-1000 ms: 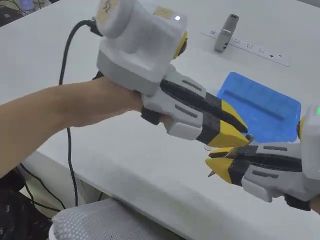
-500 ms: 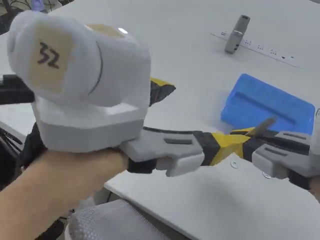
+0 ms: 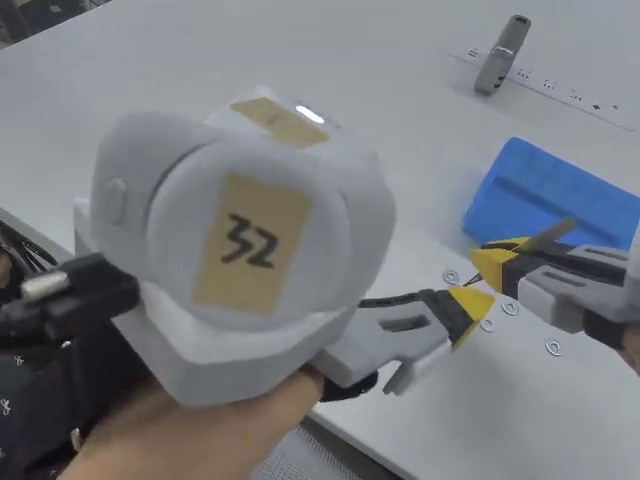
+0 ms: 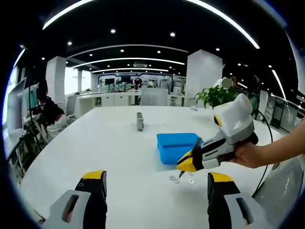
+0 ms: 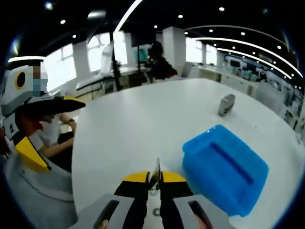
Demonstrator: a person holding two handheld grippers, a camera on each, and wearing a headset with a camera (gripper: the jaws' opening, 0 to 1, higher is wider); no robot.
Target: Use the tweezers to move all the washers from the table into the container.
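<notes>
Right tongs (image 5: 157,179) pinched the tweezers (image 5: 157,167), left tongs (image 4: 157,175) sat spread; I'd have eased the tips slowly onto one washer (image 3: 510,308).

Your wide-jawed left gripper (image 4: 156,179) crowds the right gripper (image 3: 497,265), clamped on tweezers (image 3: 548,236), at the washers (image 3: 510,308); little room between them. The container (image 3: 545,195) stands just behind. The table (image 3: 300,70) left of the container is free as far as the power strip (image 3: 560,90).

bright ceiling strips | soft shadows | fisheye edges | slight blur
</notes>
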